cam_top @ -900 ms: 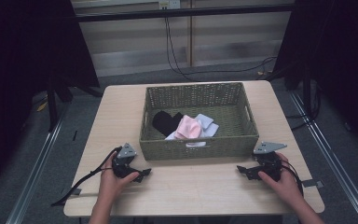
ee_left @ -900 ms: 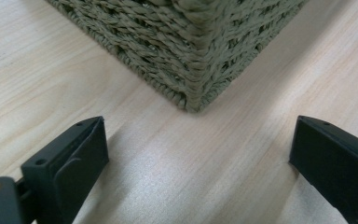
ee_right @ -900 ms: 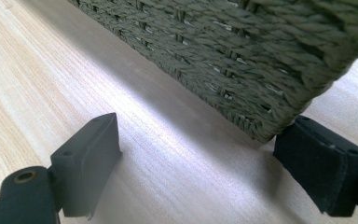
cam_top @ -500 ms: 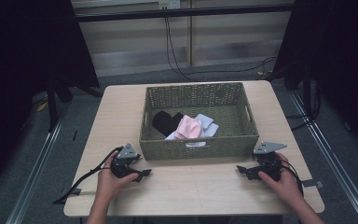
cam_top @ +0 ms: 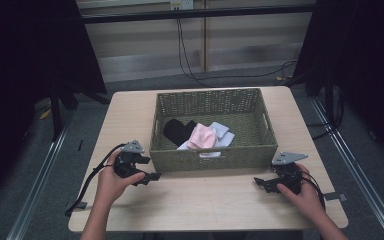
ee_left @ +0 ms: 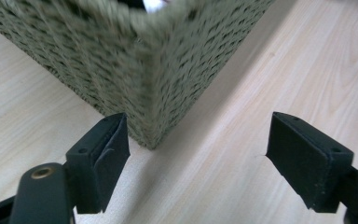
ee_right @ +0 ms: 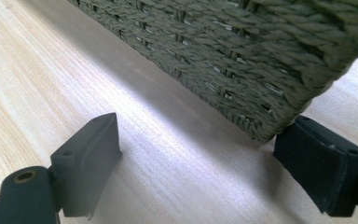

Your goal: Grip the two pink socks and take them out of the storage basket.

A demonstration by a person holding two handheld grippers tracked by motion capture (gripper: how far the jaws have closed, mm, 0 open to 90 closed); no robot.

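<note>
From the high view, I am resting both hands on the wooden table (cam_top: 205, 200), with my left gripper (cam_top: 147, 176) sitting near the front left corner of the green woven basket (cam_top: 210, 152) and my right gripper (cam_top: 261, 182) sitting near its front right corner. Black, pink and white cloths (cam_top: 202, 135) are lying inside the basket. In the left gripper view, my jaws are standing spread wide, empty, pointing at the basket's corner (ee_left: 151, 93) just ahead. In the right gripper view, my jaws are likewise spread and gripping nothing, with the basket wall (ee_right: 242, 60) looming just above the right jaw.
</note>
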